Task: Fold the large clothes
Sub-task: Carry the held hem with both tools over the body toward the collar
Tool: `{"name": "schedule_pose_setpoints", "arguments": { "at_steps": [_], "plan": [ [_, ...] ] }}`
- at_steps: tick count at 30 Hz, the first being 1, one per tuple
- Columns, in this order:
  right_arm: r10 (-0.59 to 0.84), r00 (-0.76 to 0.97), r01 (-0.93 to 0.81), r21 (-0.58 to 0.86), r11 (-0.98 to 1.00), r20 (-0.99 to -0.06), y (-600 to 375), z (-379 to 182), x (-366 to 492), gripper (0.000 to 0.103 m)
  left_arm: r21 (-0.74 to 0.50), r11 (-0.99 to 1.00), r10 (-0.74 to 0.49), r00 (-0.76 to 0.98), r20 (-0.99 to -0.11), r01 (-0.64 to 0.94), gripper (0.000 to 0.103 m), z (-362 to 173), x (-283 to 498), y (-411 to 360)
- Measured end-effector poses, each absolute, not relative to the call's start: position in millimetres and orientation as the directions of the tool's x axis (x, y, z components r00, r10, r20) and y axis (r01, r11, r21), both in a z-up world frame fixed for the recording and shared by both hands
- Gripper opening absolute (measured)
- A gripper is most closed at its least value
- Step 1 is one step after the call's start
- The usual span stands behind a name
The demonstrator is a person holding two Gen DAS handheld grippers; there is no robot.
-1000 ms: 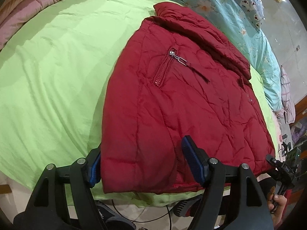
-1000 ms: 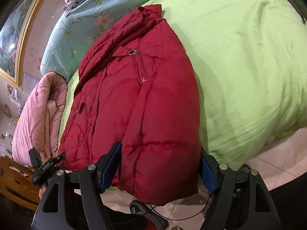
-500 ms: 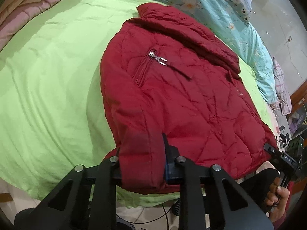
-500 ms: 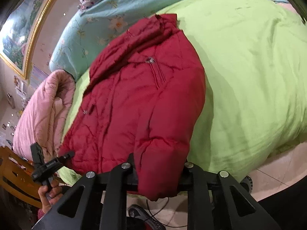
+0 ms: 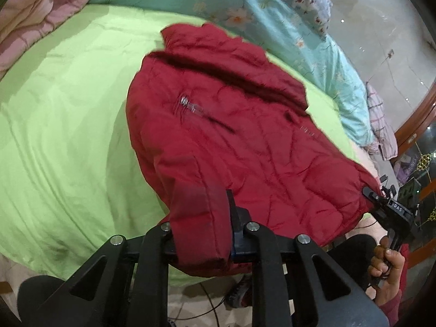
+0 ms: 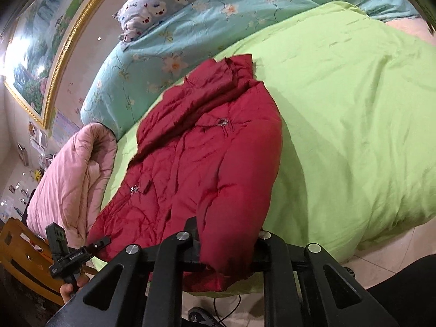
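Left wrist: your left gripper (image 5: 203, 234) jaws clamp red quilted puffer jacket (image 5: 231, 136) hem corner; right gripper (image 6: 227, 248) jaws clamp other corner, over lime-green bed quilt (image 6: 354, 122).

- A second ago both tools stood wide open around the hem of the red jacket (image 5: 239, 141); now the left tool (image 5: 203, 234) is clamped on the hem corner at its side — the fabric bunched between its jaws.
- The right tool (image 6: 226, 248) has closed likewise on the opposite hem corner.
- The near edge of the jacket, earlier flat on the green bedcover (image 5: 68, 109), is now lifted off it and gathered — the collar end lies further from both cameras.
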State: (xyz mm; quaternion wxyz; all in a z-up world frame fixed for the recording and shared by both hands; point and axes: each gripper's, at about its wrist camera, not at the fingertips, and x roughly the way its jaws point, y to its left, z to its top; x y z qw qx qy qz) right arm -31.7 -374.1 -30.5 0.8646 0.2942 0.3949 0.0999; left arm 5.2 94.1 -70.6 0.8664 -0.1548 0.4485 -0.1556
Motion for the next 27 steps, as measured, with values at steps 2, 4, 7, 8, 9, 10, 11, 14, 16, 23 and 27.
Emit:
{"name": "schedule_pose_setpoints", "arguments": {
  "at_steps": [2, 4, 7, 8, 9, 10, 11, 14, 16, 23, 27],
  "plan": [
    [0.412, 0.68, 0.04, 0.591, 0.806, -0.607, -371.2, -21.2, -27.7, 0.016, -0.415, 0.899, -0.415, 0.573, -0.706, 0.139, 0.015, -57.9, 8.7, 96.7],
    [0.417, 0.691, 0.018, 0.591, 0.807, -0.59, -368.3, -11.3, -21.8, 0.016, -0.414, 0.897, -0.417, 0.6, -0.683, 0.151, 0.015, -43.2, 13.6, 97.7],
    [0.426, 0.708, -0.012, 0.594, 0.805, -0.564, -367.4, 3.4, -11.5, 0.016, -0.403, 0.901, -0.409, 0.633, -0.657, 0.163, 0.015, -26.9, 22.5, 97.5],
    [0.43, 0.713, -0.022, 0.596, 0.803, -0.554, -367.9, 8.2, -8.1, 0.015, -0.399, 0.902, -0.404, 0.644, -0.649, 0.164, 0.015, -21.8, 26.7, 98.4],
    [0.433, 0.717, -0.03, 0.597, 0.802, -0.546, -367.8, 12.4, -4.6, 0.015, -0.397, 0.904, -0.399, 0.652, -0.644, 0.161, 0.015, -17.6, 31.5, 98.1],
    [0.437, 0.721, -0.041, 0.596, 0.802, -0.538, -367.3, 17.6, 0.0, 0.015, -0.397, 0.904, -0.397, 0.66, -0.637, 0.161, 0.015, -13.5, 35.4, 98.8],
    [0.438, 0.725, -0.048, 0.595, 0.803, -0.532, -367.7, 21.8, 3.0, 0.015, -0.395, 0.904, -0.394, 0.671, -0.628, 0.162, 0.015, -8.3, 40.3, 99.5],
    [0.442, 0.737, -0.069, 0.594, 0.802, -0.511, -368.8, 34.6, 17.8, 0.015, -0.382, 0.909, -0.382, 0.695, -0.609, 0.164, 0.015, 5.1, 52.2, 97.3],
    [0.442, 0.747, -0.081, 0.592, 0.802, -0.496, -368.7, 42.9, 32.0, 0.015, -0.372, 0.913, -0.372, 0.711, -0.597, 0.165, 0.015, 13.6, 63.2, 94.8],
    [0.445, 0.769, -0.095, 0.606, 0.789, -0.459, -375.7, 55.4, 77.0, 0.015, -0.37, 0.916, -0.355, 0.744, -0.566, 0.156, 0.015, 29.6, 103.4, 95.3],
    [0.435, 0.778, -0.106, 0.588, 0.802, -0.453, -374.9, 64.0, 104.3, 0.015, -0.38, 0.914, -0.348, 0.759, -0.55, 0.144, 0.015, 36.6, 132.6, 96.3]
  ]
}}
